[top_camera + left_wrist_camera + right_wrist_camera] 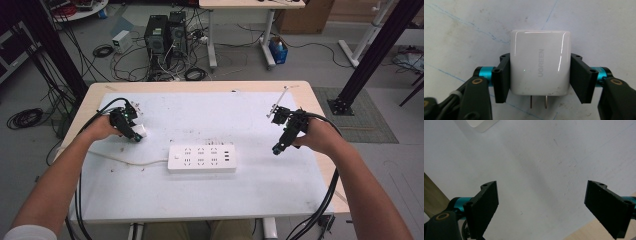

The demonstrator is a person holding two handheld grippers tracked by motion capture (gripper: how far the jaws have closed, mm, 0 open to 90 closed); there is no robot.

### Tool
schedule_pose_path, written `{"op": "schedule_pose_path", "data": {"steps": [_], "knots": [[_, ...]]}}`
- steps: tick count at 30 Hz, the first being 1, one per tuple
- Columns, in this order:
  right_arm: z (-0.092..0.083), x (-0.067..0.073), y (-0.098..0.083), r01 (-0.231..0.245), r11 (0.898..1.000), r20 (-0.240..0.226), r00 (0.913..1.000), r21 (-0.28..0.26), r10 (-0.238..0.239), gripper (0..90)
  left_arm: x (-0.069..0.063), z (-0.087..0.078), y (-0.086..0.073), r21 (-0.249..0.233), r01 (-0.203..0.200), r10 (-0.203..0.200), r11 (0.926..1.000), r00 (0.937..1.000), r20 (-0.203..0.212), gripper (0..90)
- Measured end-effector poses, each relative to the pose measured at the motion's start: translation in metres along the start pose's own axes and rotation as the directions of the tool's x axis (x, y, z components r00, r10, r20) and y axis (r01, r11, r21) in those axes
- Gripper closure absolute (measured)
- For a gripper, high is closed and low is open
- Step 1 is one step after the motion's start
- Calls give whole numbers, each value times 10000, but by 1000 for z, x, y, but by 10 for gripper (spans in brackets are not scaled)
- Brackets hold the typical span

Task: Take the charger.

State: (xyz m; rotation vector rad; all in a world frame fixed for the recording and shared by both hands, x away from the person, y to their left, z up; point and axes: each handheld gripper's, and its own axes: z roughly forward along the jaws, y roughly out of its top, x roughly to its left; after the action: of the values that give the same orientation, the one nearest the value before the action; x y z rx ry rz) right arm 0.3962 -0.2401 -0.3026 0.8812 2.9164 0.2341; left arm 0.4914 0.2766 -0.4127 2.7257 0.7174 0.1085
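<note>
A white UGREEN charger (540, 63) with two metal prongs at its near end sits between the black jaws of my left gripper (540, 75), which is shut on its sides. From the high view the left gripper (136, 135) holds the charger (141, 131) at the table's left, just above the white mat. A white power strip (201, 158) lies in the middle of the mat, its cord trailing left. My right gripper (277, 149) hovers to the right of the strip, and its jaws (541, 207) stand wide open with nothing between them.
The table (310, 95) has a wooden rim around a white mat. A corner of the power strip (480, 124) shows at the top of the right gripper view. Behind the table stand computer towers (165, 35), floor cables and another desk (240, 5).
</note>
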Motion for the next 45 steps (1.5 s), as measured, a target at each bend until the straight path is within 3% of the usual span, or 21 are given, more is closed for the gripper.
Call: {"op": "schedule_pose_path", "data": {"steps": [9,15,17,18,20,23,24,26,28,32,39,43,45], "knots": [[0,2,-1,-32,9999,-29,10000,-134,32,115,-4,-3,0,47,-115,116,9999,9997,-235,426],[1,1,-3,-164,9998,79,9998,-105,165,115,-13,-21,4,-753,10,-17,9972,10000,-94,426],[1,1,-3,-195,9998,104,9998,-99,196,114,-15,-25,5,-863,-105,102,9962,9999,-38,426],[1,4,-3,-367,9993,143,9992,-71,368,115,-21,-32,7,-1260,-144,147,9919,9999,16,426],[1,4,-3,-191,9998,242,9995,-108,193,115,-29,-39,10,-1307,-312,304,9909,9995,-80,426],[1,6,-3,-384,9992,262,9989,-87,387,115,-35,-47,11,-1352,-403,387,9900,9991,-143,426],[2,6,-4,-330,9994,372,9987,-138,335,115,-41,-54,12,-1507,-107,87,9885,9999,-140,426],[2,7,-4,-440,9990,409,9982,-99,444,115,-43,-58,12,-1475,-64,36,9890,9998,-192,426],[2,9,-6,-388,9991,520,9979,-176,397,115,-50,-69,10,-1718,243,-284,9848,9994,-213,426],[0,10,-6,-322,9990,544,9979,-301,338,115,-61,-83,6,-1841,256,-332,9826,9987,-381,426],[-3,16,-7,-221,9988,610,9978,-447,248,115,-83,-102,2,-1907,34,-136,9816,9985,-524,426],[-5,19,-7,-200,9984,706,9972,-536,238,115,-97,-110,3,-2065,-143,64,9783,9992,-391,426],[-5,20,-7,-222,9980,741,9969,-585,265,115,-97,-110,3,-2065,-143,64,9783,9992,-391,426]]}}
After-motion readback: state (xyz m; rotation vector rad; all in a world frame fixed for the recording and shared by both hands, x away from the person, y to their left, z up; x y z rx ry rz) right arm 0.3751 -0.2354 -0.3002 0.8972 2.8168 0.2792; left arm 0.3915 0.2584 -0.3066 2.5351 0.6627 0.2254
